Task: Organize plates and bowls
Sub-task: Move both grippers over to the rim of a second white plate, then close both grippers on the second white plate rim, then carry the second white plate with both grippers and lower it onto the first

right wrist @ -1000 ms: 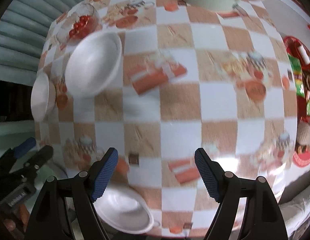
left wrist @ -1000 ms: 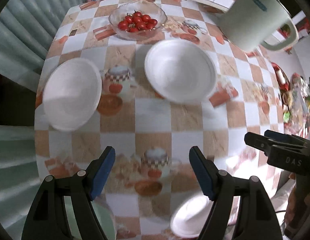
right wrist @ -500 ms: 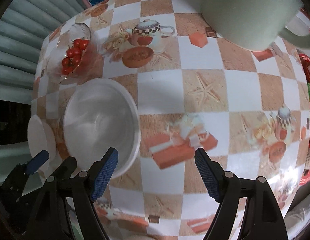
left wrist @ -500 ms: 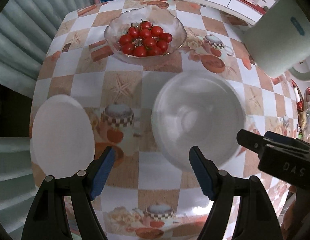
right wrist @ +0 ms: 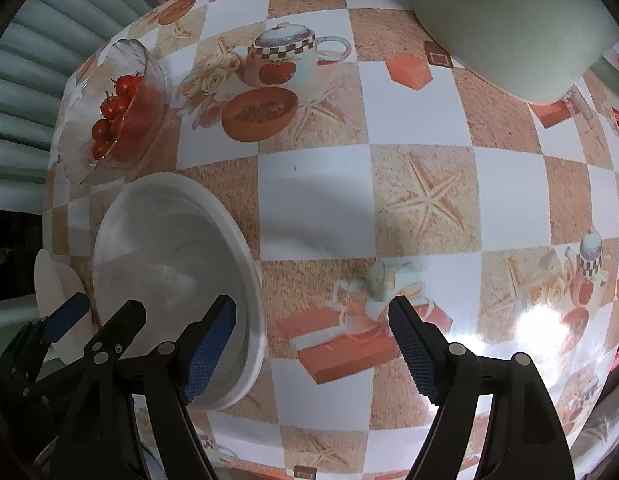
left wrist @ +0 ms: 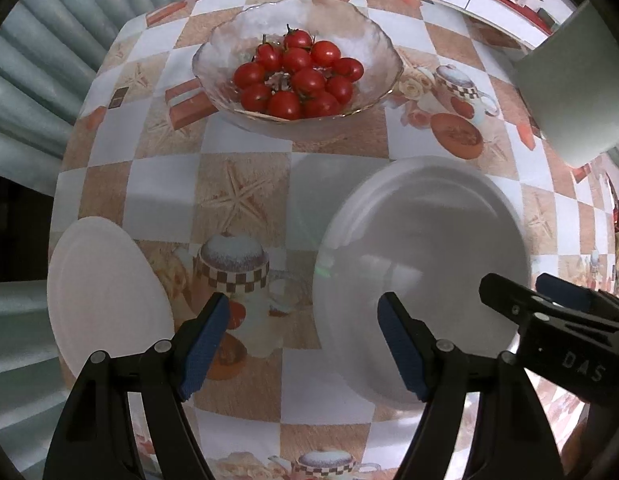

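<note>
Now both mine wide, empty: left gripper (left wrist: 303,336) straddles white bowl (left wrist: 423,276) near rim, right gripper (right wrist: 311,344) its opposite rim, readying two-sided lift; white plate (left wrist: 105,296) off left.

Left gripper (left wrist: 303,340) pointing straight down, blue-padded fingers (left wrist: 205,340) spread wide, nothing between them. Right gripper (right wrist: 311,344) tilted steeply down, fingers (right wrist: 413,352) likewise apart and empty. Side by side, close together: right gripper's tips just right of the left's in the left wrist view, left's at far left in the right.
</note>
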Motion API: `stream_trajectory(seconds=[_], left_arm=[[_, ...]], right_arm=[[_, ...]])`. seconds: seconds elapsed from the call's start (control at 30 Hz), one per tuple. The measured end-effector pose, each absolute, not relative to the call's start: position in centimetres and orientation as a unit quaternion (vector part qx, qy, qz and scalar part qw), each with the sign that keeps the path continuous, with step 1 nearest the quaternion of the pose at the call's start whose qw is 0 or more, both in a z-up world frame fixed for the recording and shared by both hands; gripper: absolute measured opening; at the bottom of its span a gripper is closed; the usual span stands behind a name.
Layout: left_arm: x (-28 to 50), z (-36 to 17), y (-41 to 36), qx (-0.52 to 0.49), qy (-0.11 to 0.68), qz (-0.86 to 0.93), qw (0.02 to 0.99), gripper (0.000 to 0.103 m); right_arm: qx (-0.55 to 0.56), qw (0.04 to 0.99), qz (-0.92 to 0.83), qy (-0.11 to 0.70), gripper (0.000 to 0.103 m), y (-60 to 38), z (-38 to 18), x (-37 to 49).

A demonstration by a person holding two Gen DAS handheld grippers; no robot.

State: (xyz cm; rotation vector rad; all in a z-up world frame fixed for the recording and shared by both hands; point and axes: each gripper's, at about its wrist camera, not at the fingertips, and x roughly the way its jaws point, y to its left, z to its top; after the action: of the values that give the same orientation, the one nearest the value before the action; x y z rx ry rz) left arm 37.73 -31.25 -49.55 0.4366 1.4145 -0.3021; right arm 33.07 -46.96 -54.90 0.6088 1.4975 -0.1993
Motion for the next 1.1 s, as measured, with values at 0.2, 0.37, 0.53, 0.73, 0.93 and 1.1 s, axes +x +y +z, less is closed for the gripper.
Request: stream_trajectory(seconds=[0.2,0.37,0.53,0.73,0.93,1.1], left_arm=[[38.2,-50.7,-30.9,0.202,0.647,-0.138,0.722,0.079],[37.8,-51.6,-31.3,0.209,0.650,-0.143,0.716,0.076],[37.8,-52.0,-32.3,0.204,0.648,-0.166,0.715,0.055],[36.5,-51.9,-34.0,0.217,0.650,-0.201,0.700,0.035],[33.9,-52.1,-33.2,0.228,0.650,-0.213,0.693,0.035],[30.9,-52.8,-31.9,0.238,0.651,-0.221,0.687,0.035]], right_arm=[[0.262,0.690,-0.086,0.669,0.079,-46.8,-55.6,33.8],[0.254,0.696,-0.079,0.667,0.067,-46.2,-56.0,34.4],[0.245,0.703,-0.065,0.664,0.041,-45.6,-55.9,35.2],[0.265,0.694,-0.051,0.667,0.019,-44.9,-56.0,35.2],[0.271,0.682,-0.046,0.678,0.019,-44.2,-56.5,33.0],[0.276,0.670,-0.041,0.688,0.019,-43.1,-56.7,30.6]])
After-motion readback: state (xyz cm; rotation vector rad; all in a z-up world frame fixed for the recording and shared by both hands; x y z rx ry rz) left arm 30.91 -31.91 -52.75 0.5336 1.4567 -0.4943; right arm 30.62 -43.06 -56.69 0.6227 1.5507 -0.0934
